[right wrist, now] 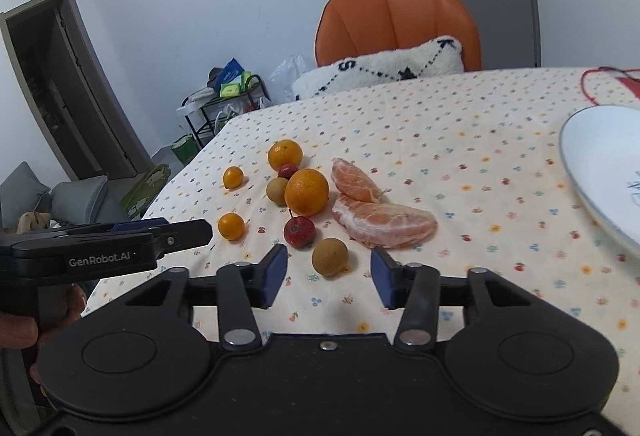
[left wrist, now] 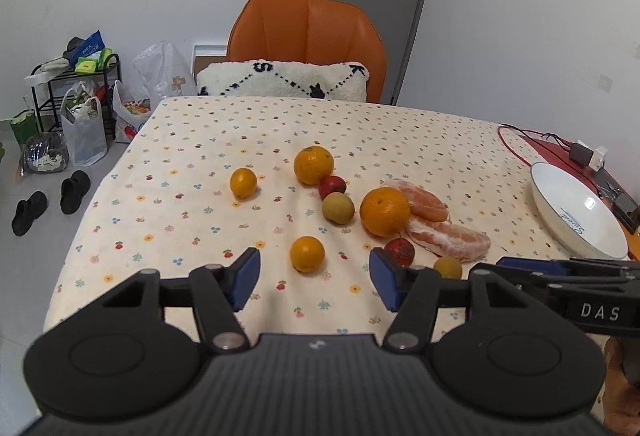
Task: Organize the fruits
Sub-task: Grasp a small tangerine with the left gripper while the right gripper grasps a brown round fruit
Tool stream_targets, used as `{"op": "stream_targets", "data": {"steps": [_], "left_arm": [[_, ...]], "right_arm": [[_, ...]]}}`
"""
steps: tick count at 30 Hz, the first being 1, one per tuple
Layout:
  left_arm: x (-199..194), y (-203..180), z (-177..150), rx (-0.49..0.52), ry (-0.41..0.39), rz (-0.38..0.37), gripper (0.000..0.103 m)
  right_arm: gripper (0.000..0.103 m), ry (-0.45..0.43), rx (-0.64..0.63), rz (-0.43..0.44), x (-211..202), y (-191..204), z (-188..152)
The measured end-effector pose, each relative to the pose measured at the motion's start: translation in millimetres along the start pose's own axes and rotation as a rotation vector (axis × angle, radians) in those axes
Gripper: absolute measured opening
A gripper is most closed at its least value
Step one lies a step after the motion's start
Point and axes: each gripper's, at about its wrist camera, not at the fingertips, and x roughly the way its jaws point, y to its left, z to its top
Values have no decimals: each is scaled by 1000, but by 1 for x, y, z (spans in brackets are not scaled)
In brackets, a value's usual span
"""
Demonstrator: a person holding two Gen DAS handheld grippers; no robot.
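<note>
Loose fruit lies on the flowered tablecloth (left wrist: 200, 140): two large oranges (left wrist: 385, 211) (left wrist: 313, 165), two small oranges (left wrist: 307, 253) (left wrist: 243, 183), two red fruits (left wrist: 399, 251), two brown-green fruits (left wrist: 338, 208) and two peeled pomelo segments (left wrist: 448, 236). My left gripper (left wrist: 314, 280) is open and empty, just short of the near small orange. My right gripper (right wrist: 329, 278) is open and empty, with a brown-green fruit (right wrist: 329, 257) just ahead between its fingers. A white plate (left wrist: 576, 212) sits at the right, empty; it also shows in the right wrist view (right wrist: 600, 164).
An orange chair (left wrist: 308, 32) with a white cushion (left wrist: 280, 80) stands behind the table. Red cables and small devices (left wrist: 584, 152) lie at the far right edge. Bags, a rack and shoes (left wrist: 72, 188) are on the floor to the left.
</note>
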Motion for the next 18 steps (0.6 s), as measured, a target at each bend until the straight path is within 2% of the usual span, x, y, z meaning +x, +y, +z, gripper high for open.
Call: {"op": "stream_targets", "data": {"steps": [4, 14, 16, 17, 18], "left_arm": [[14, 3, 1, -3, 19, -2, 51], [42, 9, -1, -14, 40, -2, 50], [44, 7, -1, -5, 28, 0, 41], [45, 7, 0, -7, 29, -5, 36], [45, 7, 0, -12, 29, -11, 25]], "right_arm": [[43, 26, 1, 10, 15, 0, 1], [41, 60, -3, 10, 40, -1, 2], [39, 55, -21, 5, 41, 1, 2], [35, 56, -24, 1, 41, 1, 2], [31, 58, -23, 0, 42, 1, 3]]}}
